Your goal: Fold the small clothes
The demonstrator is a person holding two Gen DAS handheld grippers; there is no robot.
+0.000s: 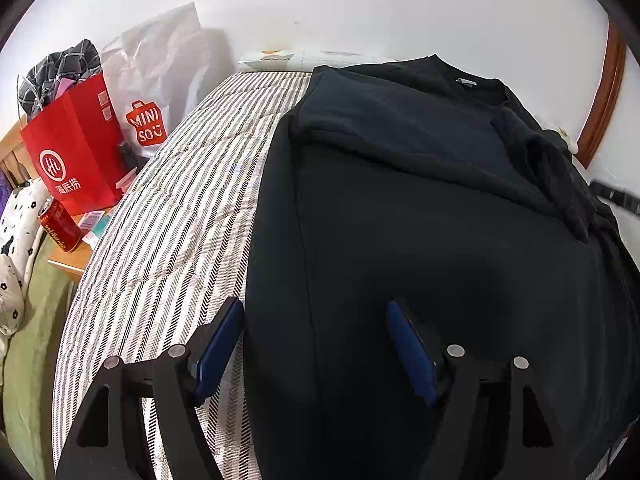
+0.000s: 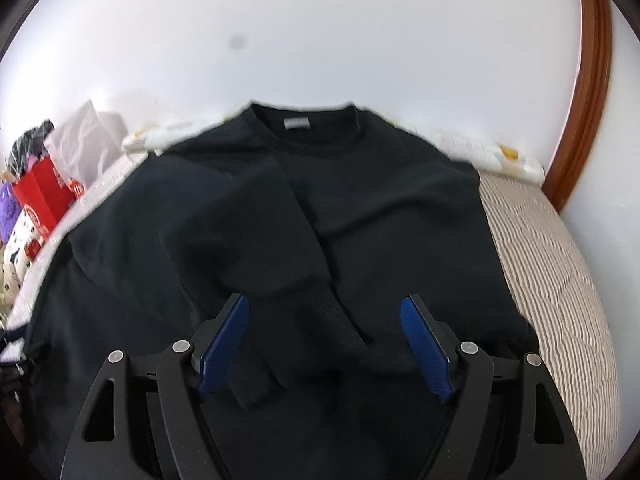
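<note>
Cuff [image 2: 324, 320] between spread right fingers [image 2: 426, 354]

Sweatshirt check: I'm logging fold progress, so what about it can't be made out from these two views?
- Sweatshirt hem: both views, hidden by the hand-held gripper bodies and the bottom edge.
- Far sleeve: left wrist view, bunched dark folds; its shape is unclear.
- Neck label: right wrist view, text blurred.
- Left side of the sweatshirt: right wrist view, motion blur.
- Cuff end: right wrist view, partly behind a finger.
</note>
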